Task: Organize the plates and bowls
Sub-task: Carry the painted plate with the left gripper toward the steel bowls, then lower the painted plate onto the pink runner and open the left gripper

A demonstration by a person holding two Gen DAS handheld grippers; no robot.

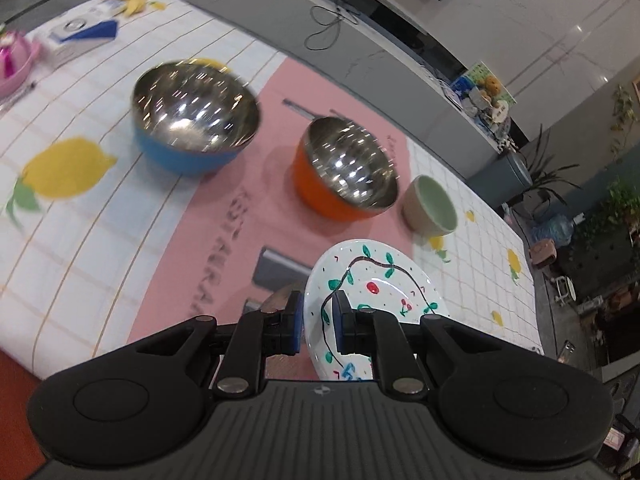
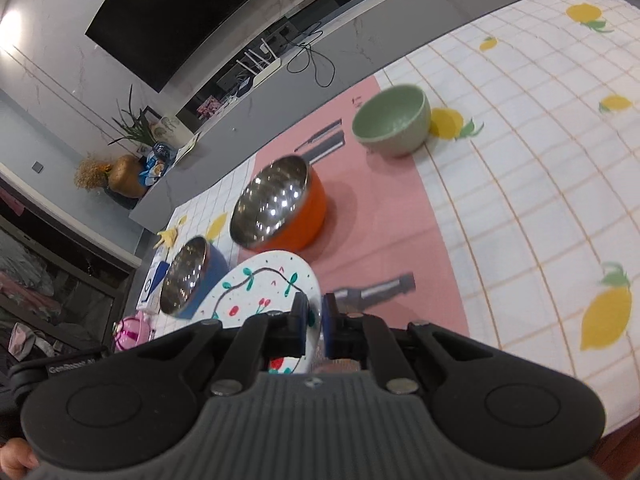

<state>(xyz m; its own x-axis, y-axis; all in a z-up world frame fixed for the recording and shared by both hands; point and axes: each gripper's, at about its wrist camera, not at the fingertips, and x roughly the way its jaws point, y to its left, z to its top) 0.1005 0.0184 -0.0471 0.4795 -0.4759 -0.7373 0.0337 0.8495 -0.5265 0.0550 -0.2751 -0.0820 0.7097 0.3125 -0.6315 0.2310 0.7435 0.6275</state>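
1. Taking the painted plate as the landmark: both grippers have hold of it at once, on opposite edges, and it hangs tilted above the pink mat on the bench, not resting flat.
2. The left gripper is nearly closed, its blue pads pinching the plate's left rim; the rest of the plate spreads away to the right of that grip.
3. The right gripper is closed as far as it goes on the plate's right rim; in its view the plate spreads away to the left.
4. So the plate's width spans between the two grippers, and neither hand is the nearer one: each holds one end.
5. Beyond the plate's far edge, going left to right in the left wrist view: the blue bowl lies far-left and well apart, the orange bowl sits almost straight ahead and near, and the green bowl stands just right of the orange one.
6. My judgement: the coming move turns on the open mat lying in front of the plate, short of the orange bowl; the plate would need levelling before it is set down, with both hands lowering together.
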